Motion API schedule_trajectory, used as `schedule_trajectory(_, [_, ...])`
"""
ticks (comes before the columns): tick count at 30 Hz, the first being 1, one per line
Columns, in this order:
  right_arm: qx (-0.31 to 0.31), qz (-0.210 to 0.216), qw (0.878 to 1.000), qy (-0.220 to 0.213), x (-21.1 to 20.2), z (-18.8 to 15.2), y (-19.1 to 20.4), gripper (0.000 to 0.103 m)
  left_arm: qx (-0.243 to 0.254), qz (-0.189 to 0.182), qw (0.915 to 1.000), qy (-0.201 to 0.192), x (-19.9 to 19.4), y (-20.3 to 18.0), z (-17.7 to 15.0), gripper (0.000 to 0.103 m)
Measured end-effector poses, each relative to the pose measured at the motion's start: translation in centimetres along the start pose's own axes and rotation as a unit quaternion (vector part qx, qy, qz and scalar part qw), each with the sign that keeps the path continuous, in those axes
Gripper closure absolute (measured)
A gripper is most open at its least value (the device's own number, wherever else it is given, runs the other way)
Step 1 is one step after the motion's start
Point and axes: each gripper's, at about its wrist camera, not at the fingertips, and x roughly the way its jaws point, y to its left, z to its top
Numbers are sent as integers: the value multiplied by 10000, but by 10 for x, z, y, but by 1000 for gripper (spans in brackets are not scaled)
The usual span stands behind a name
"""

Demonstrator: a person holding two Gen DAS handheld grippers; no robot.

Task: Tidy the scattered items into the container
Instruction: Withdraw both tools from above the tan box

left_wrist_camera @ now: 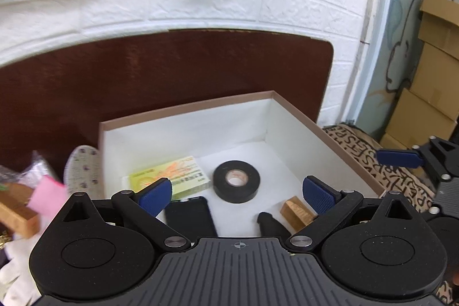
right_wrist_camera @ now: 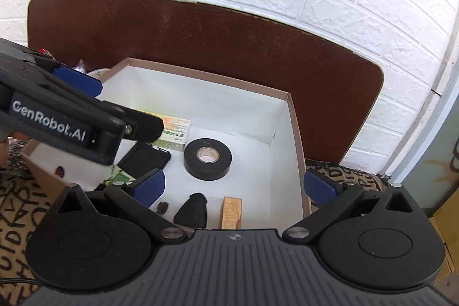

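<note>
We see both grippers above the open cardboard box with white lining [left_wrist_camera: 289,116], which stands on the dark brown wooden table [left_wrist_camera: 172,70]. Left gripper [left_wrist_camera: 237,192]: jaws spread wide, nothing between the blue pads. Right gripper [right_wrist_camera: 234,187]: jaws likewise wide apart and empty.

In the box we note a roll of black tape [left_wrist_camera: 236,181] near the middle, lying flat; a yellow-green printed carton [left_wrist_camera: 169,177] just left of it; a flat black case [left_wrist_camera: 190,215] in front of the carton; a small wooden block [right_wrist_camera: 231,212] and a black tapered piece [right_wrist_camera: 191,210] near the front wall.

Outside the box, at its left, lie a patterned insole [left_wrist_camera: 81,168], a pink pad [left_wrist_camera: 47,195] and a second wooden block [left_wrist_camera: 17,215].
</note>
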Motion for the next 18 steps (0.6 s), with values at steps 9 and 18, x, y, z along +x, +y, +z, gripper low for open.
schedule_trajectory(9, [-22,126,9999,-108,-45,-18,17,1,64,556,9978,-350,-50,-9,-25,0])
schedule_trajectory(18, [152,245,9995,-86,-77,-40,36,1,-46,698,9973,-216,-81,-14,-60,0])
